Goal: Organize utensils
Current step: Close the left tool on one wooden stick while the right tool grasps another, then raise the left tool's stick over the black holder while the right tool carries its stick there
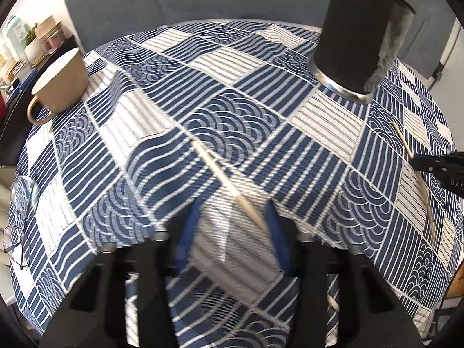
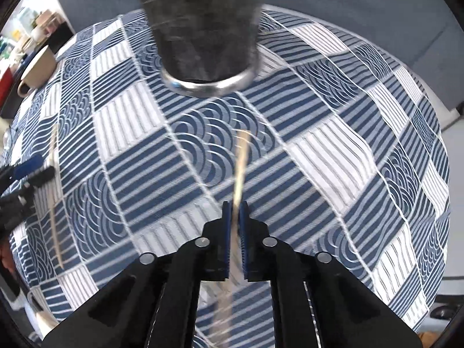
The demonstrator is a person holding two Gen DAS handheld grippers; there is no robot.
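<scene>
Left tool point(image 1: 232, 232) spread wide over chopstick point(image 1: 229, 185) on patterned tablecloth point(image 1: 162, 66); black holder point(image 1: 356, 37) beyond; mug point(image 1: 62, 82) far left.

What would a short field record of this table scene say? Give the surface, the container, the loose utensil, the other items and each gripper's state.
Surface: blue-and-white patterned tablecloth
Container: black utensil holder, upright, far side
Loose utensil: wooden chopstick lying on the cloth
Left gripper: open, chopstick end between its fingers
Right gripper: shut on a second chopstick
Other items: beige mug, eyeglasses
</scene>
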